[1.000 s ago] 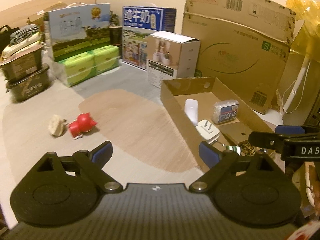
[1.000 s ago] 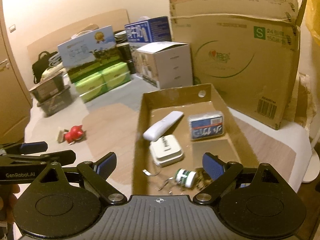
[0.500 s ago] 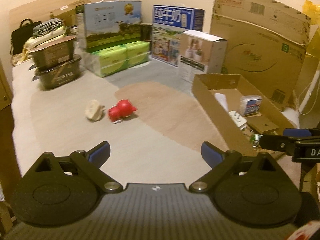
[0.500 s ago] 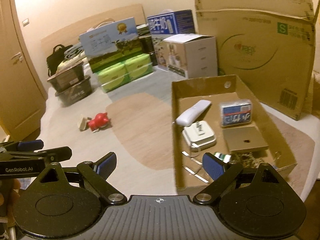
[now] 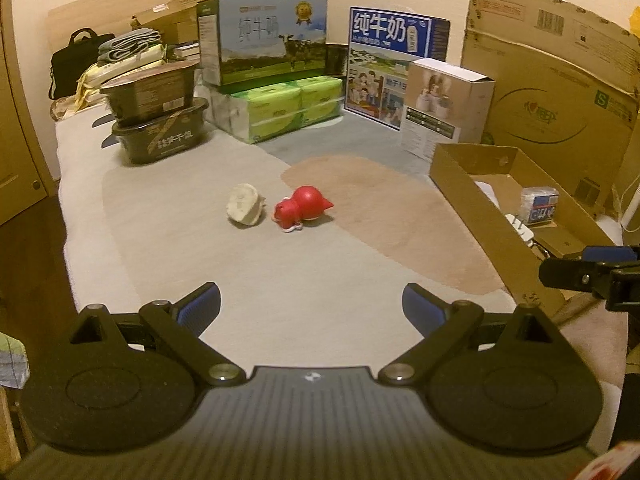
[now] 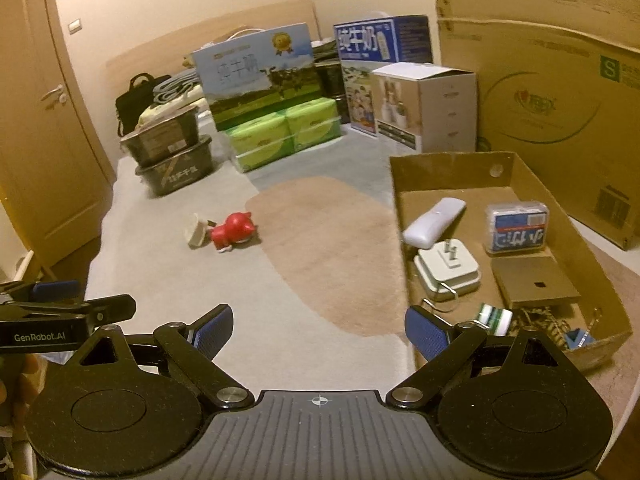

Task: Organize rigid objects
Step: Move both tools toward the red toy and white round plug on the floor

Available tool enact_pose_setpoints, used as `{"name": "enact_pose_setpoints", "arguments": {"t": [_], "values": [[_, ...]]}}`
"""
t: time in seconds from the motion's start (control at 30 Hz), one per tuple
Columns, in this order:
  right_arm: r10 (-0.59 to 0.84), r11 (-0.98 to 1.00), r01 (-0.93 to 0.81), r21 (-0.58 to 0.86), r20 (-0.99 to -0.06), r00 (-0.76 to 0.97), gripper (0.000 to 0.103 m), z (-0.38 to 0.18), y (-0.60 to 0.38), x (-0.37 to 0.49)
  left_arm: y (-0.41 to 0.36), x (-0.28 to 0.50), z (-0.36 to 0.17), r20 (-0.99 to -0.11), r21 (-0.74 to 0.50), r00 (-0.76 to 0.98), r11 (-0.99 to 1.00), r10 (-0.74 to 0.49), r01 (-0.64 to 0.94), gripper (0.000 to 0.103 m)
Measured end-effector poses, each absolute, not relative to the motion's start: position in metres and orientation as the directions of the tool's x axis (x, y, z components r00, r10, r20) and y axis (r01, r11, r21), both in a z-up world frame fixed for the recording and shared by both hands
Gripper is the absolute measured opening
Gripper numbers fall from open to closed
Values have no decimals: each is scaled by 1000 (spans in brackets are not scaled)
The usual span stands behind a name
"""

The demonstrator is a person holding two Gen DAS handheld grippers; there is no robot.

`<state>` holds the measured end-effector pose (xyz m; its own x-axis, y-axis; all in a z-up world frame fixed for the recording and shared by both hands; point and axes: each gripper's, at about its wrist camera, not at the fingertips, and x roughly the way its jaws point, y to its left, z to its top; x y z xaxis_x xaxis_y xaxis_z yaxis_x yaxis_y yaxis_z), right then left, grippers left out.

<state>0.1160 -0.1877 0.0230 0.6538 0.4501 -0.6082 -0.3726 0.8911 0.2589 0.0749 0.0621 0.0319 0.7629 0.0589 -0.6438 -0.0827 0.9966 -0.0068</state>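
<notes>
A red toy figure [image 5: 303,208] and a cream-coloured round object [image 5: 245,209] lie side by side on the grey and tan mat [image 5: 240,264]; both also show in the right wrist view, the toy [image 6: 233,231] and the cream object [image 6: 195,234]. An open cardboard tray [image 6: 404,216] at the right holds a white remote [image 6: 434,222], a white plug adapter [image 6: 447,269], a blue-labelled clear box [image 6: 517,228], a small green-and-white roll [image 6: 495,315] and other small items. My left gripper [image 5: 311,307] is open and empty, well short of the toy. My right gripper [image 6: 319,325] is open and empty beside the tray's near left corner.
Milk cartons [image 5: 272,40], green tissue packs [image 5: 288,108], a white box [image 5: 444,108] and a large cardboard box [image 5: 552,92] line the back. Two stacked dark tubs [image 5: 160,120] stand at the left. A door [image 6: 44,120] is on the far left.
Both grippers have pulled back and swung left, away from the tray. The red toy and cream object now sit near the middle of the left view. Both stayed open.
</notes>
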Motion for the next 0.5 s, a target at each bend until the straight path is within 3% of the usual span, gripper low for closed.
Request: {"name": "enact_pose_setpoints", "arguments": {"t": [0.5], "values": [[499,859,-443,256,-609,616,92,11,-138,135,102,87,26,-636,14,769,997,67,-76,97]]}}
